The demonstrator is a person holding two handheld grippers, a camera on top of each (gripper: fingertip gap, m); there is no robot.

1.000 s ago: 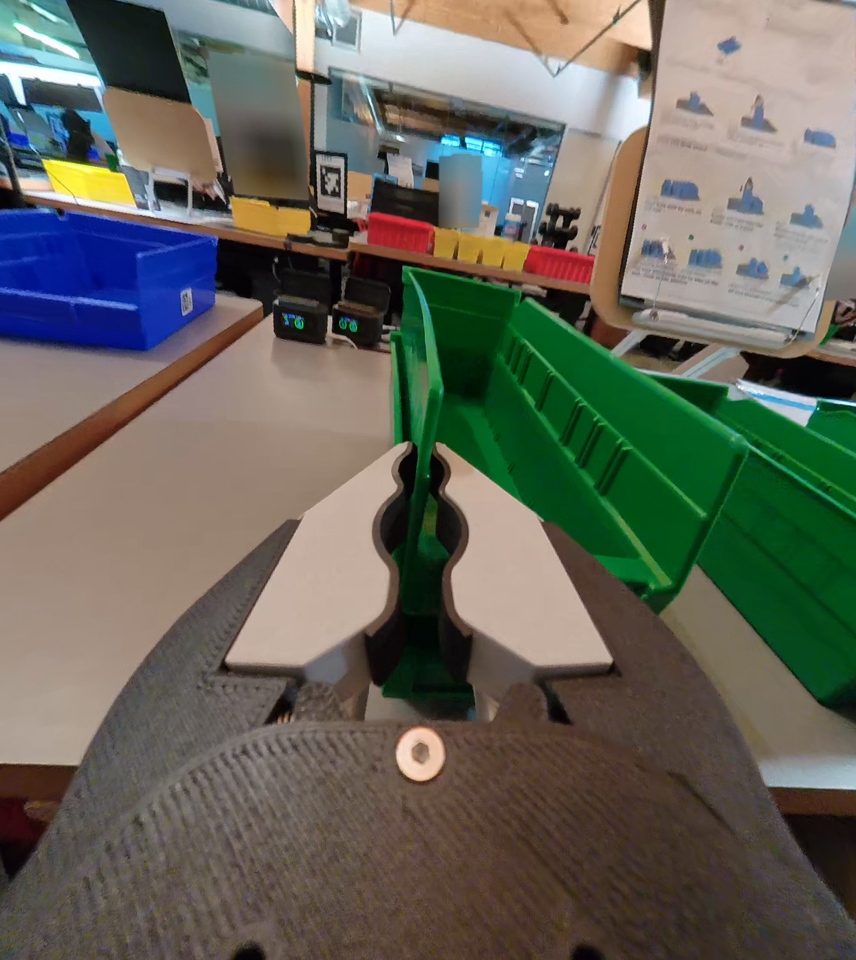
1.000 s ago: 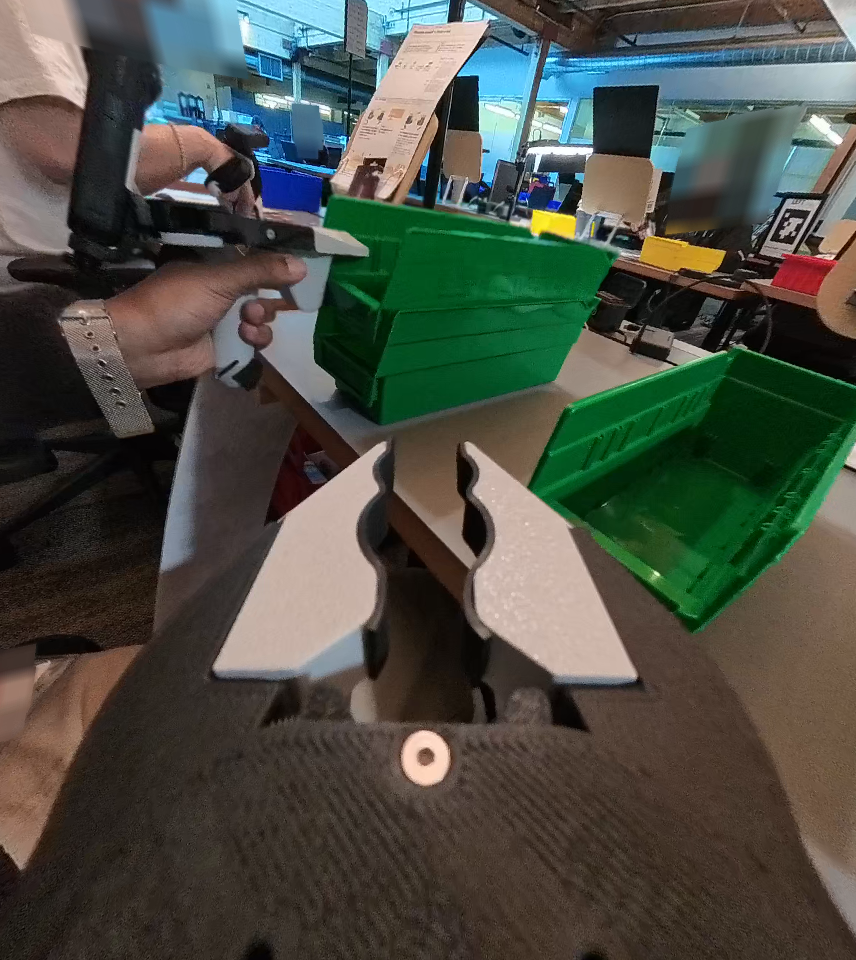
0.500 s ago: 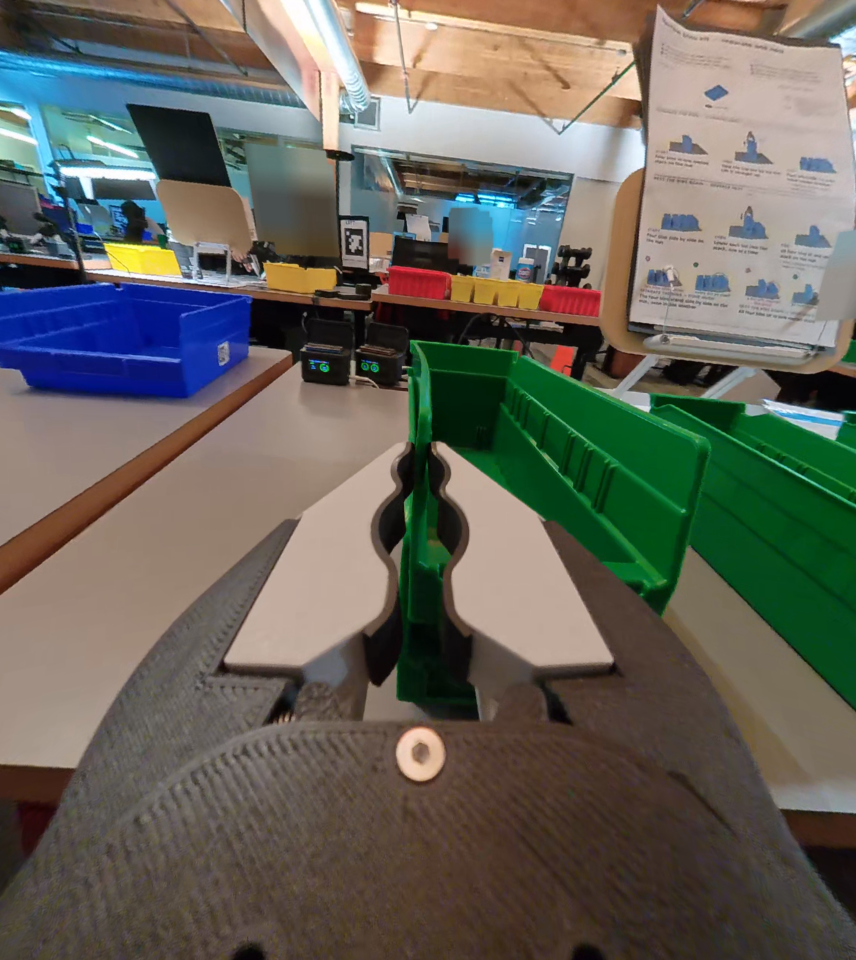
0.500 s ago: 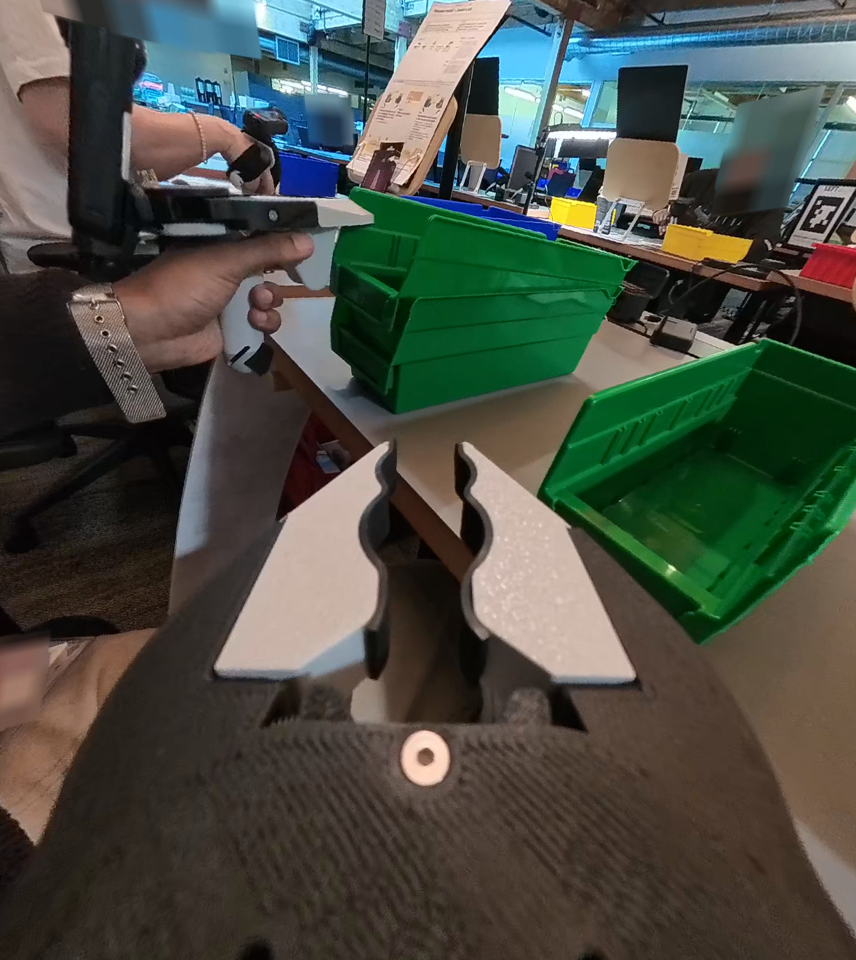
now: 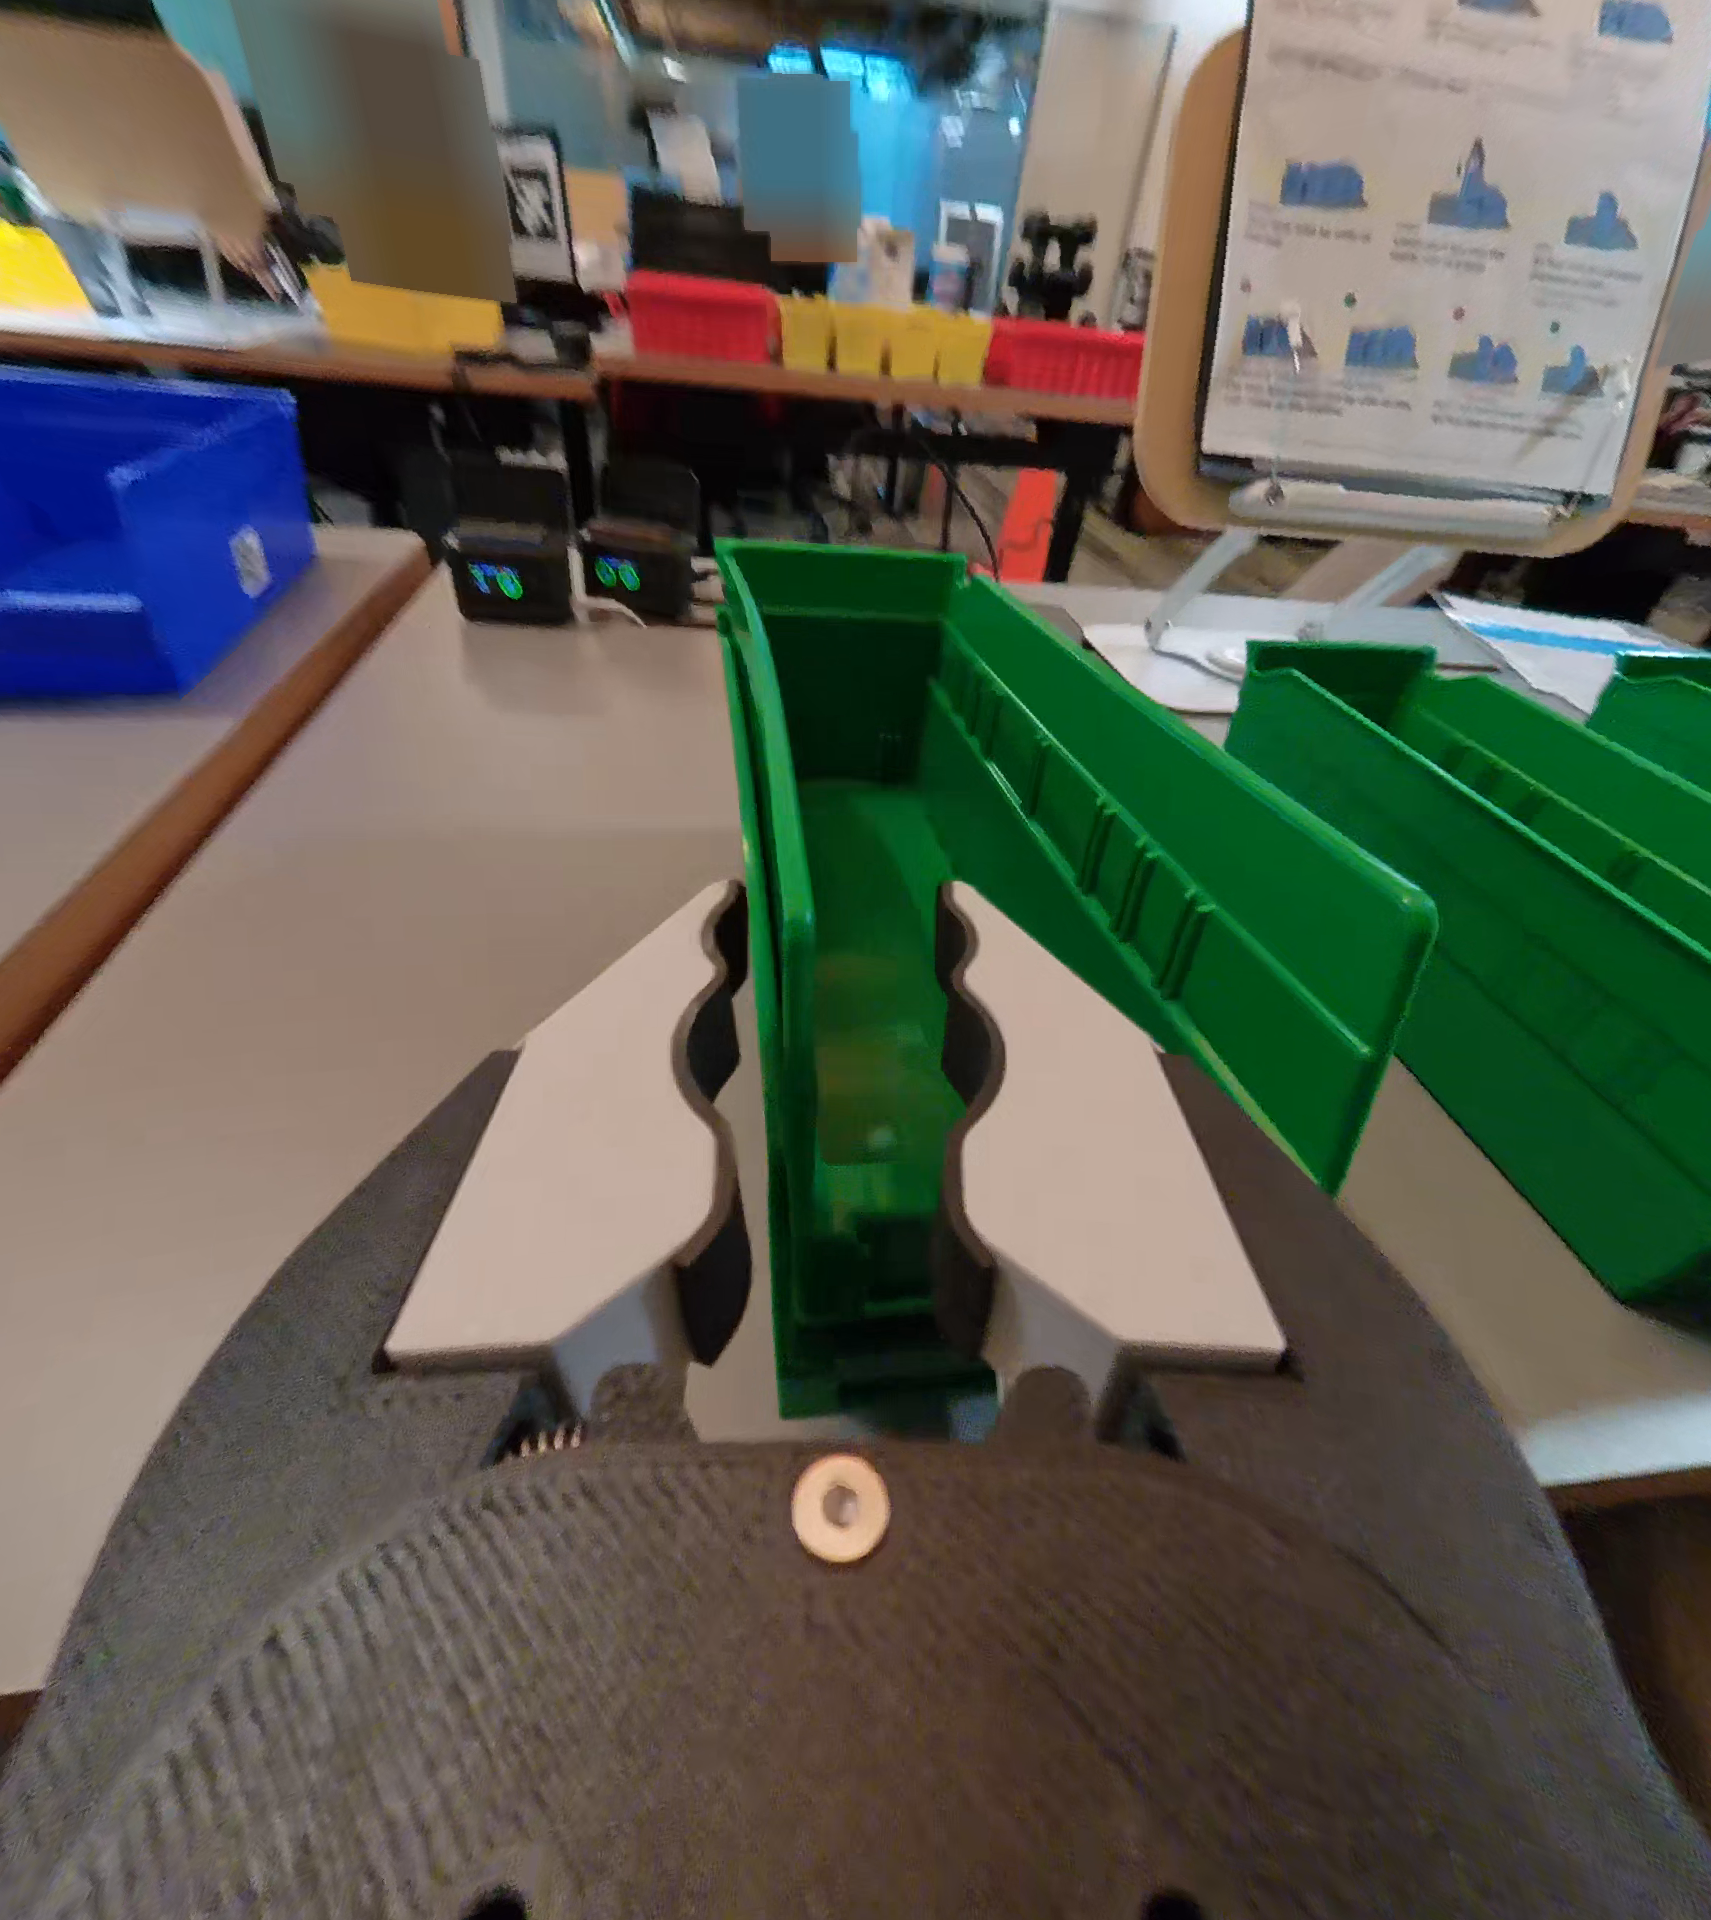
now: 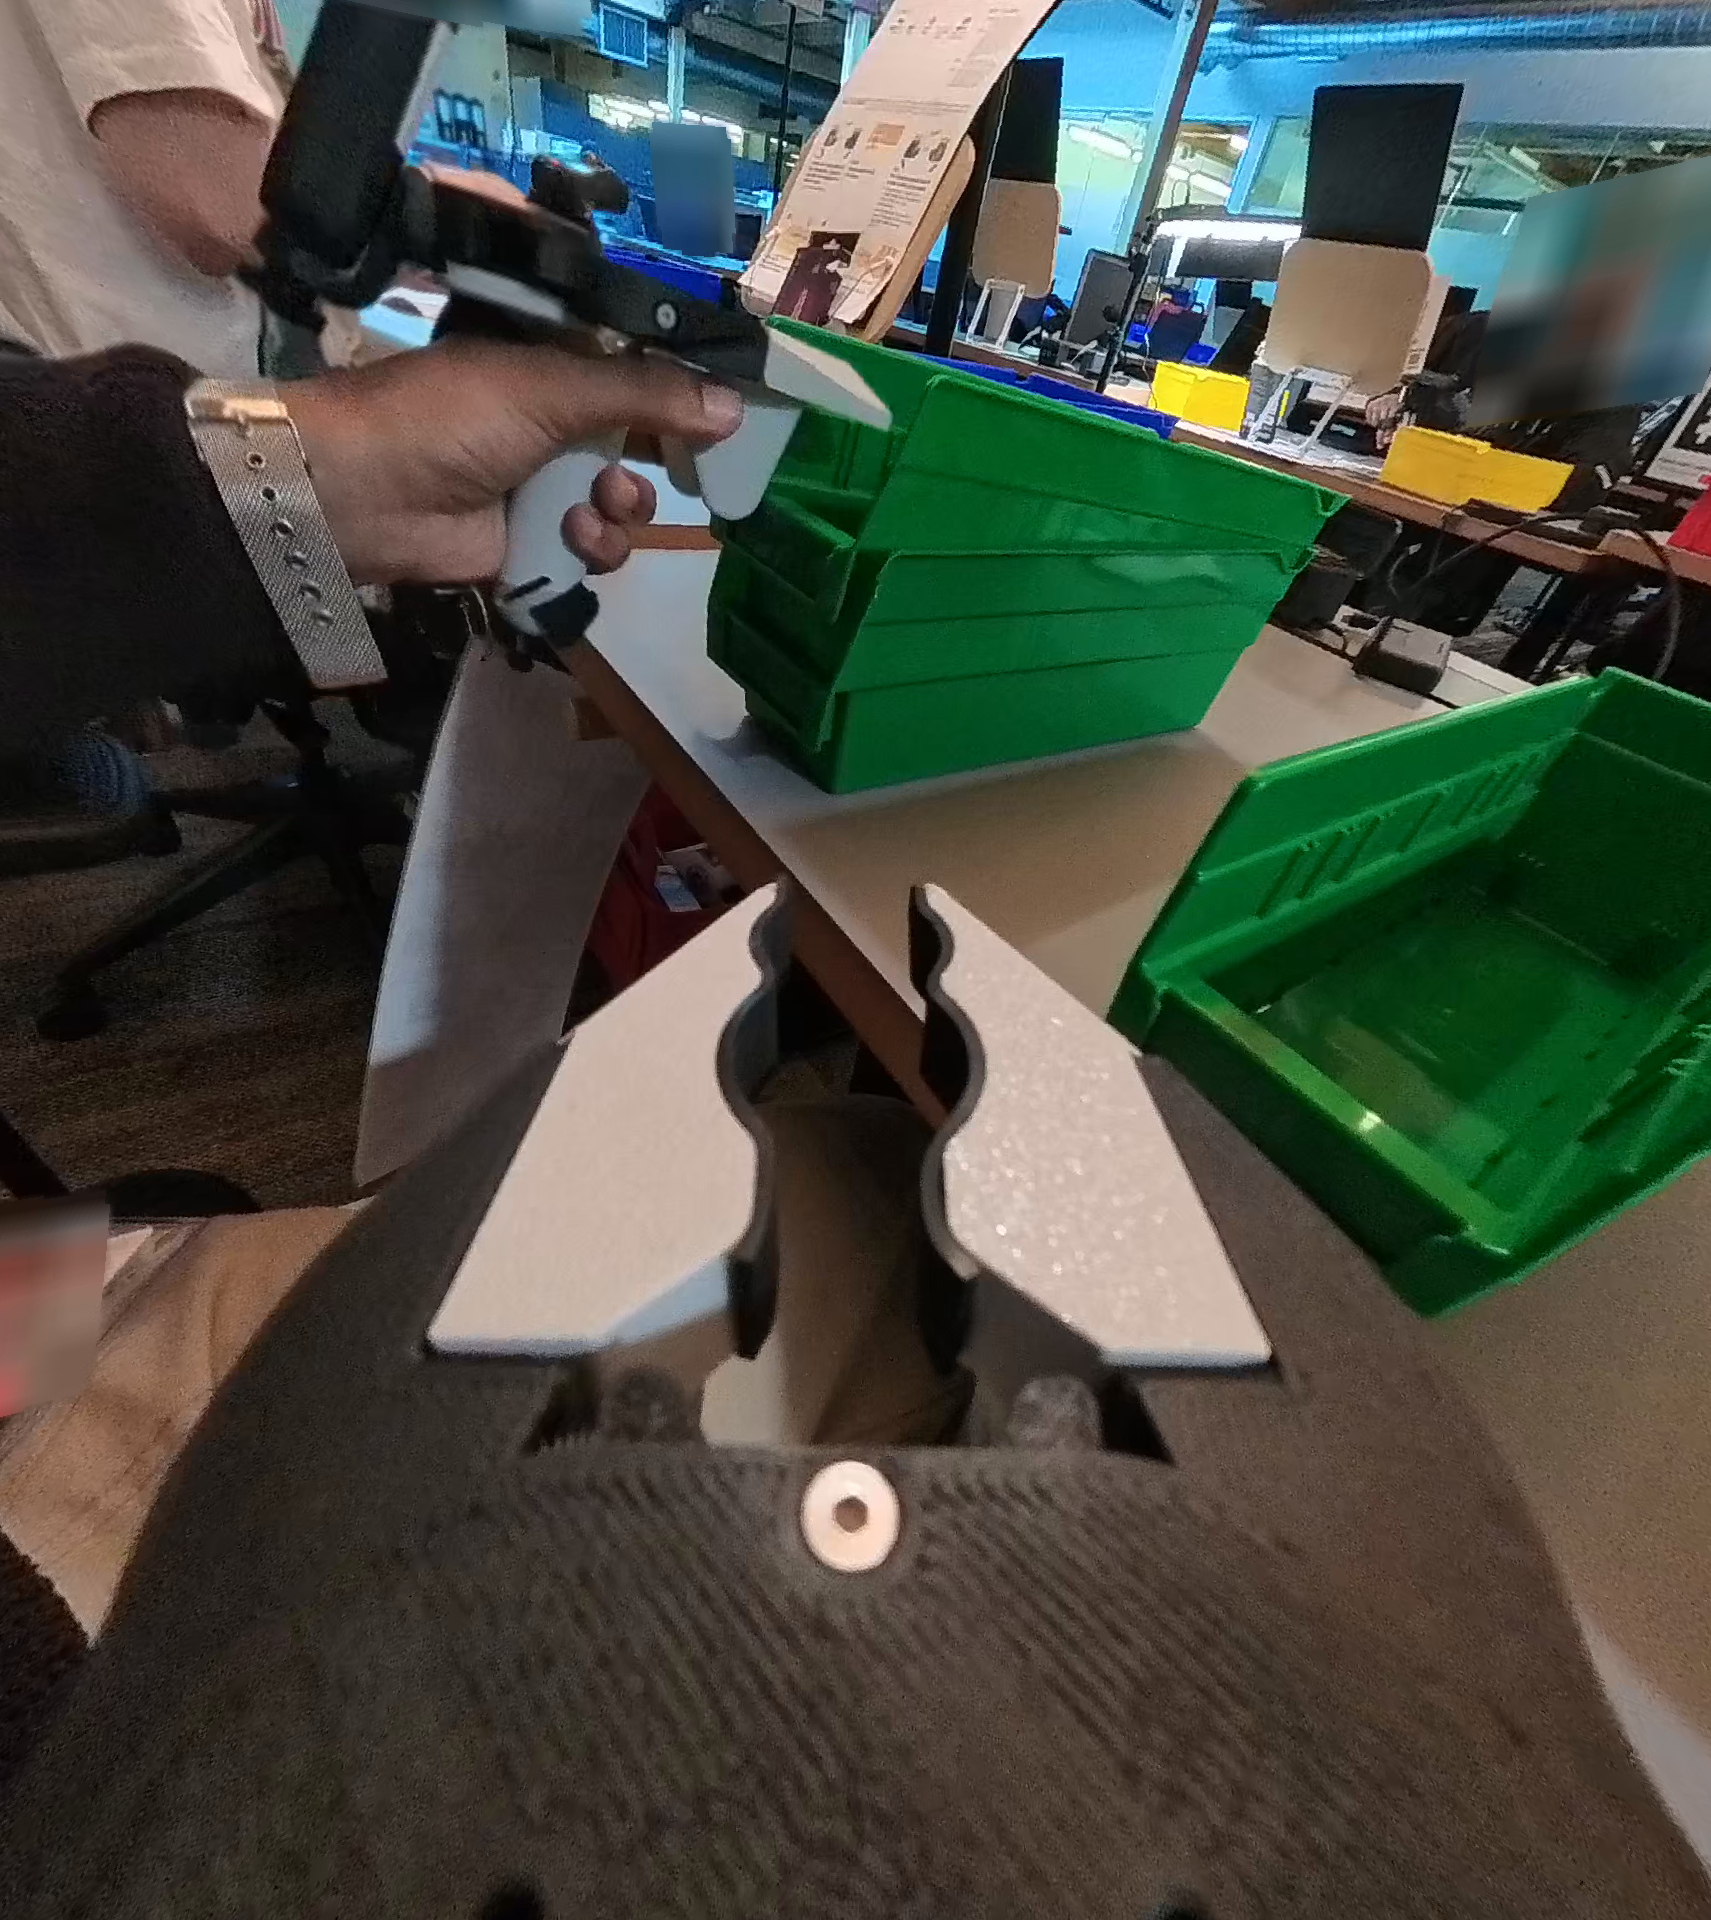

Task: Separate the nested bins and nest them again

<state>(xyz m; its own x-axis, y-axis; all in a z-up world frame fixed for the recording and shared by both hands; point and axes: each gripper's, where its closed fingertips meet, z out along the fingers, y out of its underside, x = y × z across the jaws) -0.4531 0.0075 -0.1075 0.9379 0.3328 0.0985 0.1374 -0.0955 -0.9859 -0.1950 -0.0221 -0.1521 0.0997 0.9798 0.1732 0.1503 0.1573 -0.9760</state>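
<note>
A green bin [image 5: 1090,883] sits on the table [image 5: 415,883], its thin left wall between the left gripper [image 5: 840,1039], whose jaws stand parted without pinching. Rigid, light plastic; walls offer grip. Right gripper [image 6: 846,1081] hangs open, empty, near the nested stack [image 6: 1017,623].

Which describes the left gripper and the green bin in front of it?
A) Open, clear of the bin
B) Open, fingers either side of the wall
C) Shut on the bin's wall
B: the left gripper has its fingers spread on either side of the green bin's side wall, with a wide gap on the inner side.
</note>
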